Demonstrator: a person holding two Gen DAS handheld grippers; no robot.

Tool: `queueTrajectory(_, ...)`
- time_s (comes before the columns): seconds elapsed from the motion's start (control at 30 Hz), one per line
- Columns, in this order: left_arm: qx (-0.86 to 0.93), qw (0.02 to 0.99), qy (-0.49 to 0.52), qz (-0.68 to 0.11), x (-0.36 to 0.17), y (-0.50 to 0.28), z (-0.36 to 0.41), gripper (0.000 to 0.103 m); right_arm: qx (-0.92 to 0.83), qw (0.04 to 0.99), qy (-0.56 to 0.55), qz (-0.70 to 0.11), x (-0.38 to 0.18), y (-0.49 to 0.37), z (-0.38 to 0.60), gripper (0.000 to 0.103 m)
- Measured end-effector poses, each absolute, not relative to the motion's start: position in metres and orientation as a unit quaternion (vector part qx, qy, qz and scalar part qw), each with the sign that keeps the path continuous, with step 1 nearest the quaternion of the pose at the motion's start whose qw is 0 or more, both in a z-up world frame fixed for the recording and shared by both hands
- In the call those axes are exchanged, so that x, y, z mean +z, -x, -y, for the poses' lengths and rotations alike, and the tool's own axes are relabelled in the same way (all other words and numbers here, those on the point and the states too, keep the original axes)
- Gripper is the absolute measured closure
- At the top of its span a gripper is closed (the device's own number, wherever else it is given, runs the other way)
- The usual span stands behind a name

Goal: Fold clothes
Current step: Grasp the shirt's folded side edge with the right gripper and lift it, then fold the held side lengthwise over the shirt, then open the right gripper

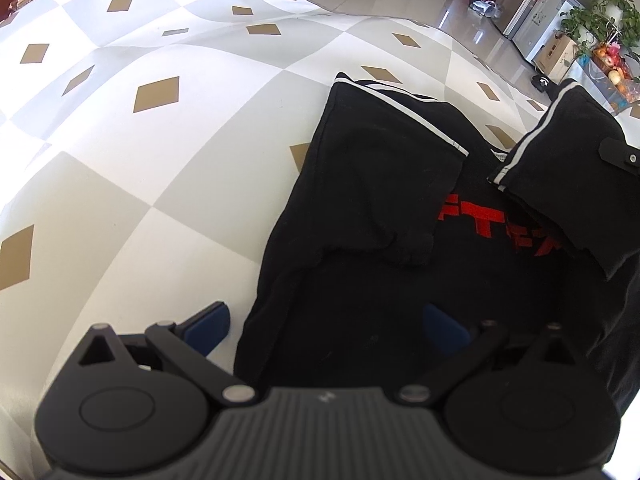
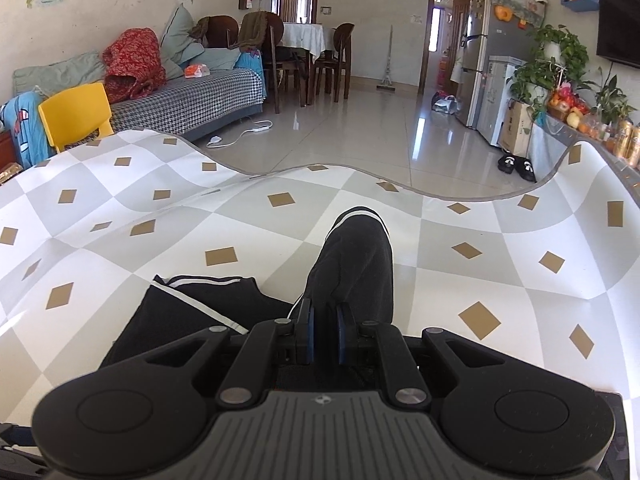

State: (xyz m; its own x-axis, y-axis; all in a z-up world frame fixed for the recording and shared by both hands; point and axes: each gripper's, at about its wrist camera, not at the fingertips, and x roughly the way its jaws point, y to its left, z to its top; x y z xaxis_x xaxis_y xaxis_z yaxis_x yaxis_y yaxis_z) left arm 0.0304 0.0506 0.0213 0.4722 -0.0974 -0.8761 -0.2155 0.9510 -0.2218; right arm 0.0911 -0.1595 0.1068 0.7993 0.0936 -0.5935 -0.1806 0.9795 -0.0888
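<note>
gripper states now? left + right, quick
Left gripper: open, jaws wide over the black shirt, gripping nothing.
Right gripper: shut on the shirt's sleeve, lifted off the checkered mat.

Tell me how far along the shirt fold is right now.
Done: one sleeve already lies folded in across the black shirt on the checked cloth. In hand: the right gripper is shut on the other sleeve, lifting it over the shirt. The left gripper is open above the shirt's lower part, holding nothing. Left: lay that sleeve down, then fold the body.
</note>
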Motion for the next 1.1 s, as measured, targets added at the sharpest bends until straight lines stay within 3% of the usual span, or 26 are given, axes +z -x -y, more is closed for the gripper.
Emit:
queueTrajectory(0.93,0.124,0.812,0.253,-0.512,0.023,-0.013,-0.122,0.000,0.239,0.907,0.234,-0.255,0.054,-0.070,0.031,0.091)
queueTrajectory(1.0,0.126,0.811,0.255,-0.511,0.022,-0.012,-0.124,0.000,0.264,0.902,0.227,-0.256,0.048,-0.069,0.027,0.090)
queueTrajectory(1.1,0.130,0.810,0.257,-0.510,0.023,-0.010,-0.128,0.000,0.290,0.896,0.213,-0.259,0.045,-0.067,0.024,0.079)
